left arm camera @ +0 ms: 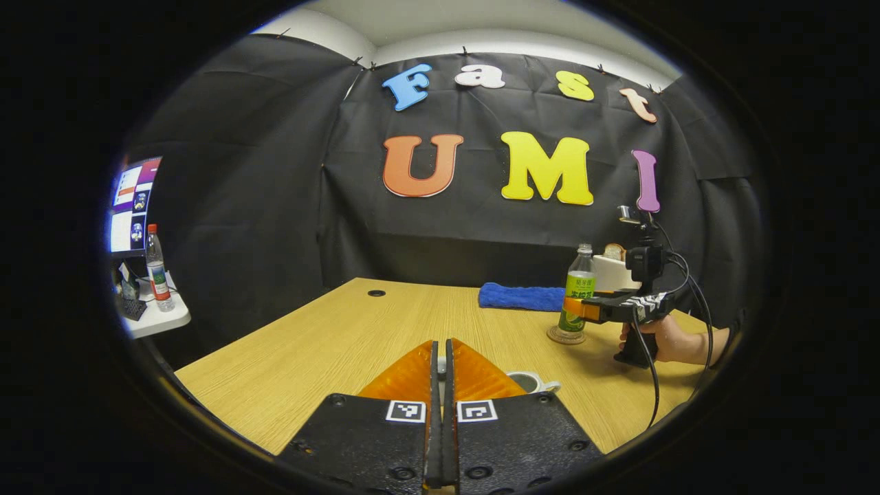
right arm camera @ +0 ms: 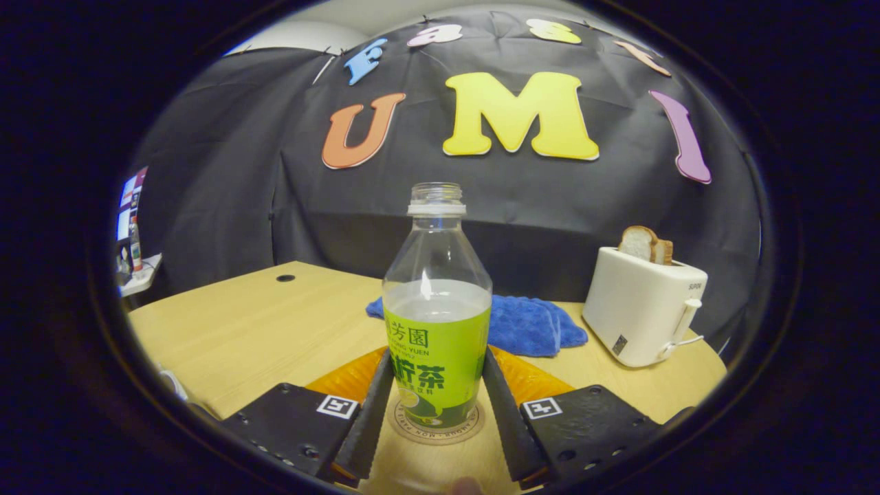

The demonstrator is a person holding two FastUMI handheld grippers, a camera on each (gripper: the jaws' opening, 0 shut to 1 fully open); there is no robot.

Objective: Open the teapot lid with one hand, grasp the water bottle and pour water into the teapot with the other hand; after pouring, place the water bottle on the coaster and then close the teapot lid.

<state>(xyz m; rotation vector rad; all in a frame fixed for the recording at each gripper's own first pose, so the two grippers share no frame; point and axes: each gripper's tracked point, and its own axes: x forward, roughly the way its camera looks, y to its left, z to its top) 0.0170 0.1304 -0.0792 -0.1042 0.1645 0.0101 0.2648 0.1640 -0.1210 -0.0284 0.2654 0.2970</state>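
The right tongs (right arm camera: 432, 405) stand apart astride the water bottle (right arm camera: 436, 323), one finger at each side of its label and near it, though firm pressure from both cannot be confirmed. The bottle stands upright on the coaster (right arm camera: 436, 427), uncapped and about half full. The left tongs (left arm camera: 443, 375) are together, the fingers meeting with no visible gap; whether they pinch anything cannot be told. Just beyond their tips a small part of the teapot (left arm camera: 528, 380) shows, a grey round rim with a white lug (whether the lid is off or on is not legible). Judged step: either the bottle is about to be taken for pouring, or it has just been set back on the coaster; the frames do not settle which. If the former, the next move calls for closing squarely on the label and lifting without tipping. Count, taking the bottle as landmark: one coaster under it, one blue cloth (right arm camera: 529, 324) behind it, one toaster (right arm camera: 643, 313) to its right holding bread (right arm camera: 645, 243), one teapot, a second bottle (left arm camera: 157, 268) far left on a side table (left arm camera: 161, 320), one tabletop (right arm camera: 275, 323).
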